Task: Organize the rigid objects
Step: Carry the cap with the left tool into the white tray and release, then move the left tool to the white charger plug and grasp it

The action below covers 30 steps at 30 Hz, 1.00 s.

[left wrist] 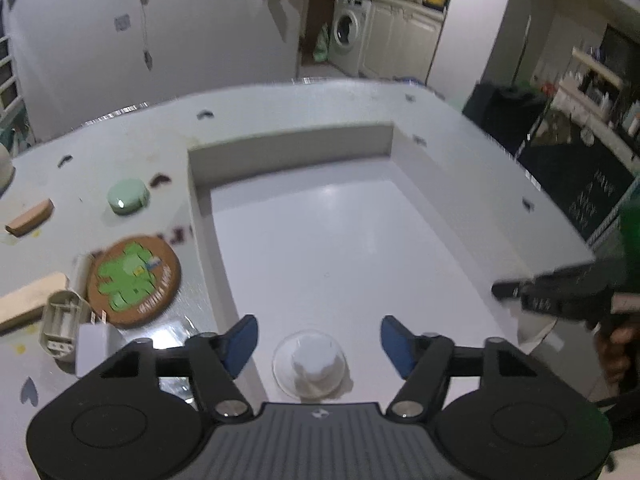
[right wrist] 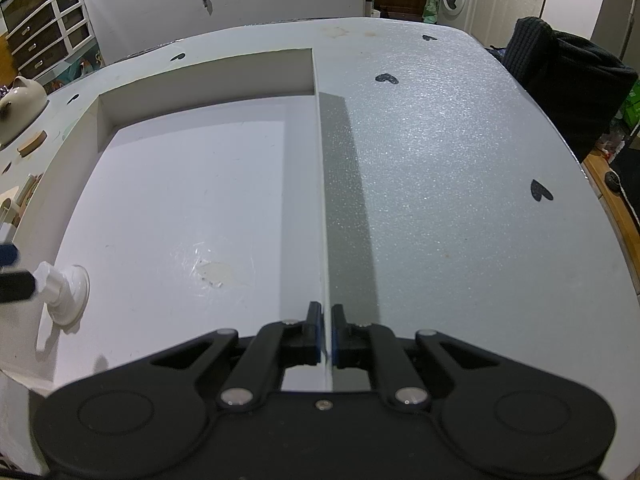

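**Suction-cup hook lies in the tray, both claws empty of it**

The small white plastic suction-cup hook with a clear disc base [left wrist: 310,364] rests on the floor of the shallow white rectangular tray [left wrist: 292,148], low in the left wrist view; in the right wrist view it sits at the left edge of the frame. It looks light, stiff and smooth. The clear disc is probably thin and slippery, so the stubby white knob in the middle seems the better place to take hold, pinched across its sides.

The left gripper [left wrist: 319,338] hovers just above the hook, its blue-padded fingers spread wide on either side and touching nothing. The right gripper [right wrist: 325,334] is held low over the tray's right wall, its fingers drawn nearly together with the thin wall edge in the slit between them; whether they actually press on it I cannot tell.

At the left of the left wrist view, outside the tray, lie a round cork coaster with a green pattern [left wrist: 134,280], a pale green round lid [left wrist: 128,196] and a wooden block [left wrist: 30,216].
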{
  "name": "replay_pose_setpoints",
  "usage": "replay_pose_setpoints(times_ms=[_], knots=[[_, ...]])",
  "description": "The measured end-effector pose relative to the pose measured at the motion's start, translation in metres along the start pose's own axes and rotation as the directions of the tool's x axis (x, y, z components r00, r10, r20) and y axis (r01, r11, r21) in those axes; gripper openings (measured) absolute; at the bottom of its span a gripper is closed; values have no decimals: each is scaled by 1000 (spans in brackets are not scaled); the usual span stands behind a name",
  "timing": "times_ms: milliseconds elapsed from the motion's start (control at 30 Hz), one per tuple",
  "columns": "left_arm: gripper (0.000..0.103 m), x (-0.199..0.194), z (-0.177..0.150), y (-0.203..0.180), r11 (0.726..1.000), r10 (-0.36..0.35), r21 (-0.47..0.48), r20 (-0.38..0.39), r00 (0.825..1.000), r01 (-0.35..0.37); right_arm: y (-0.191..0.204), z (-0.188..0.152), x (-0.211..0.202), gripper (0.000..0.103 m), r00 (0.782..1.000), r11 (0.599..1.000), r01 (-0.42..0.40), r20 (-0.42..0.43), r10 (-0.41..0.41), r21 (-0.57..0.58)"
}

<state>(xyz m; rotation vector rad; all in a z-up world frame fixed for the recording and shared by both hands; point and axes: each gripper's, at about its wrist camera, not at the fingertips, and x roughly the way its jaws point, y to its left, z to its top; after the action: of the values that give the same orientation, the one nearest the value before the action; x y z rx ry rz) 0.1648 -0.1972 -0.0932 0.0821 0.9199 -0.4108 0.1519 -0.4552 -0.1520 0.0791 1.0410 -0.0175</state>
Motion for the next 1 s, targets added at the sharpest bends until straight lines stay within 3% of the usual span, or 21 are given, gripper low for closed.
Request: replay_pose_setpoints(times_ms=[200, 433, 633, 800, 1000], knots=[[95, -24, 13, 17, 995, 74, -72, 87, 994, -68, 0, 0, 0, 7, 1000, 1000, 0, 0, 0, 0], [103, -30, 15, 52, 970, 201, -161, 101, 974, -184, 0, 0, 0, 7, 1000, 1000, -1, 0, 1, -1], [103, -21, 3, 86, 940, 279, -225, 67, 958, -258, 0, 0, 0, 7, 1000, 1000, 0, 0, 0, 1], [102, -9, -13, 106, 938, 283, -220, 41, 958, -268, 0, 0, 0, 7, 1000, 1000, 0, 0, 0, 1], [77, 5, -28, 124, 932, 258, -253, -36, 966, -258, -1, 0, 0, 6, 1000, 1000, -1, 0, 1, 2]])
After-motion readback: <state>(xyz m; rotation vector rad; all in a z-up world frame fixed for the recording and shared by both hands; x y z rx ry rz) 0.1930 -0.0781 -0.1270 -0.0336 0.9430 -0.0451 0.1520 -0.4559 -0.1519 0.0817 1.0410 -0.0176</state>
